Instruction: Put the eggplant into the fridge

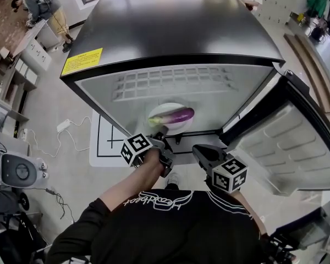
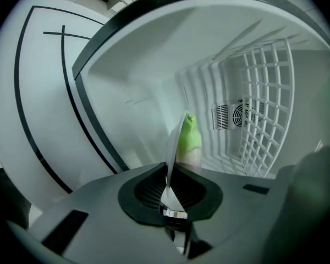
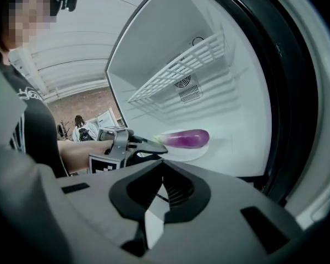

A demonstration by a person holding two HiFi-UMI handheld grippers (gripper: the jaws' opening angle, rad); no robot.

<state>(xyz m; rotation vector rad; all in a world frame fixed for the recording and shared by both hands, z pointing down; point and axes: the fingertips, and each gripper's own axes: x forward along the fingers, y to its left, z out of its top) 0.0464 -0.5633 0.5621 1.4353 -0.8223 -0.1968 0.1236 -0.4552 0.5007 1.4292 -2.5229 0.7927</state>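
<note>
Fridge top (image 1: 176, 26): dark, smooth, satin sheen. Liner (image 3: 225, 109): white, smooth plastic look. Shelf (image 1: 170, 81): white coated wire grid. Eggplant (image 1: 179, 115): glossy purple skin. Plate (image 1: 168, 128): white, smooth, glossy.

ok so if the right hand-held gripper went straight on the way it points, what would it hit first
Probably the white plate carrying the eggplant, right beside the left hand-held gripper, which is clamped on the plate's rim. Depth is unclear, so it might brush that gripper first.
</note>
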